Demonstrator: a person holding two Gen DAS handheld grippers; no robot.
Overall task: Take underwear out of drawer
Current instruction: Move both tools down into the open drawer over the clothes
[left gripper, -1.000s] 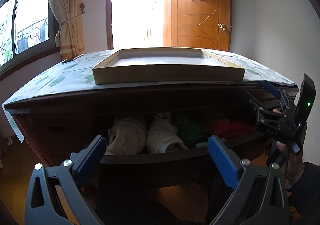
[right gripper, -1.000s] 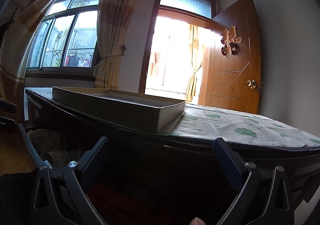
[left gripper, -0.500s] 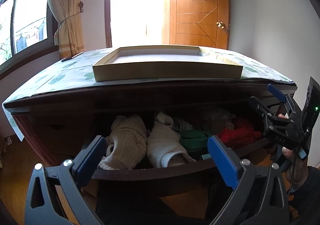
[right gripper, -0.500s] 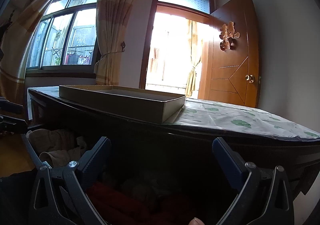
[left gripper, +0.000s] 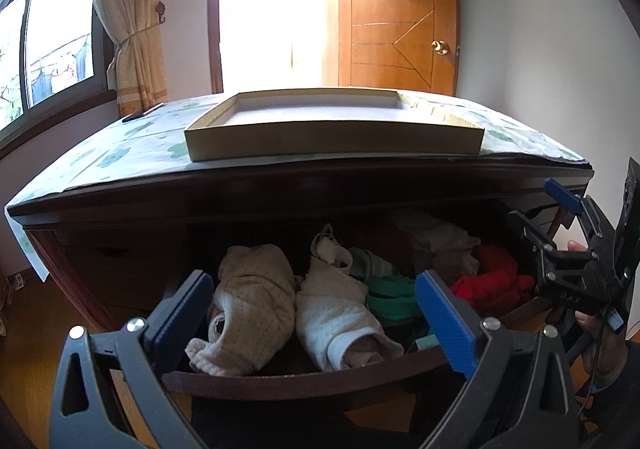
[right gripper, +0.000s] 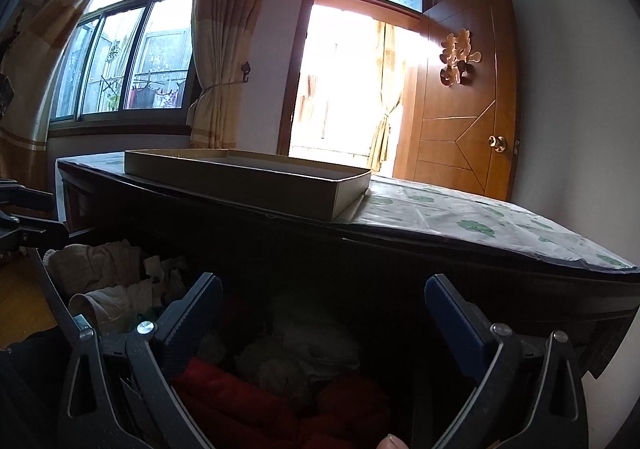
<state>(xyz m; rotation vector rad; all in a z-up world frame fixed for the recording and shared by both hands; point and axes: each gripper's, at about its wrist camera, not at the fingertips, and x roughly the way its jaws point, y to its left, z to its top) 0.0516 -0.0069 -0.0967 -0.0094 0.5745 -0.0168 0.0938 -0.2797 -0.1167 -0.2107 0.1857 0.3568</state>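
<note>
The dark wooden drawer (left gripper: 304,379) stands pulled out below the dresser top, full of rolled garments: two cream dotted ones (left gripper: 256,301) (left gripper: 340,317), a green one (left gripper: 390,295), a red one (left gripper: 490,283) and pale ones behind. My left gripper (left gripper: 316,307) is open and empty, just in front of the drawer's front edge. My right gripper (right gripper: 320,305) is open and empty over the drawer's right end, above the red garment (right gripper: 236,393); it shows in the left wrist view (left gripper: 576,249) at the right.
A shallow cardboard tray (left gripper: 332,129) lies on the dresser top, on a leaf-patterned cover (left gripper: 120,153). Behind are a wooden door (left gripper: 400,17), a bright doorway, a curtain (left gripper: 128,21) and a window. Wooden floor lies at the lower left.
The drawer has slid further out toward me, and more of the garments show. Both grippers stay open; the right one has drawn back with the drawer's right end.
</note>
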